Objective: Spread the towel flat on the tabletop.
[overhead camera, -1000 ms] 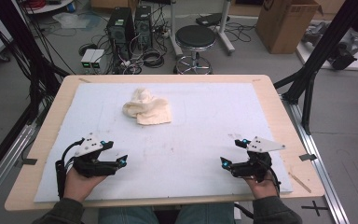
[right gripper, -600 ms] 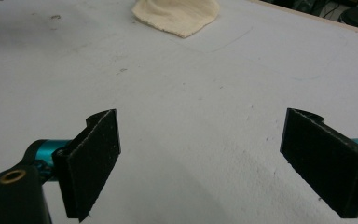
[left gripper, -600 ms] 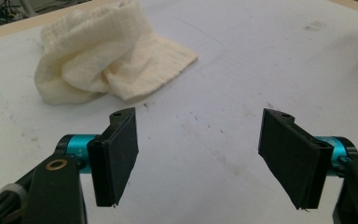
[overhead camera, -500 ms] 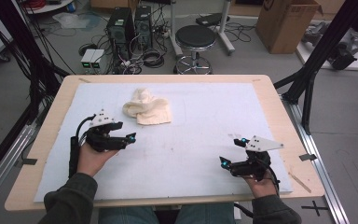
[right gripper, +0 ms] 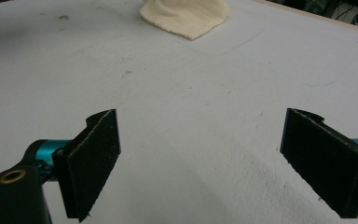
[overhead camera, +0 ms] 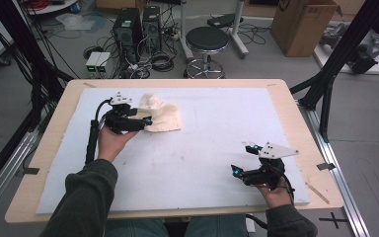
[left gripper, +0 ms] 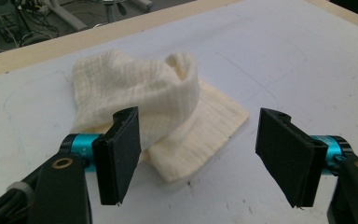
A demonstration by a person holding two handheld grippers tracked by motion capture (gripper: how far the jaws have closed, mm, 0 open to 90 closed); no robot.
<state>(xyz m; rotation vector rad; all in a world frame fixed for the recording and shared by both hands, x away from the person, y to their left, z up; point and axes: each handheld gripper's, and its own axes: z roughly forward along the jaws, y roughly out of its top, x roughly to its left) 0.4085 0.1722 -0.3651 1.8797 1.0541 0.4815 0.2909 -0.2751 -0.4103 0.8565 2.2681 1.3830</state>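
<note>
The crumpled cream knitted cloth (overhead camera: 159, 114) lies near the table's (overhead camera: 276, 106) far left corner, directly ahead of the left gripper (overhead camera: 145, 120). Its jaws, apart, have just been narrowing, apparently without contact. The right gripper (overhead camera: 243, 159) idles, jaws apart, near the right front corner.

Cream ribbed cloth (left gripper: 168, 102) on a pale, perhaps bluish-white mat (overhead camera: 217, 148); tan wooden table (overhead camera: 296, 118).

The tongs (left gripper: 200, 158) of the left hand stand wide apart, and they have just been closing a little, with nothing pressed between the two black jaws. A crumpled cream cloth (left gripper: 168, 116) lies just beyond them on the pale sheet (left gripper: 307, 60) of the counter (left gripper: 51, 51), partly behind the left jaw.
</note>
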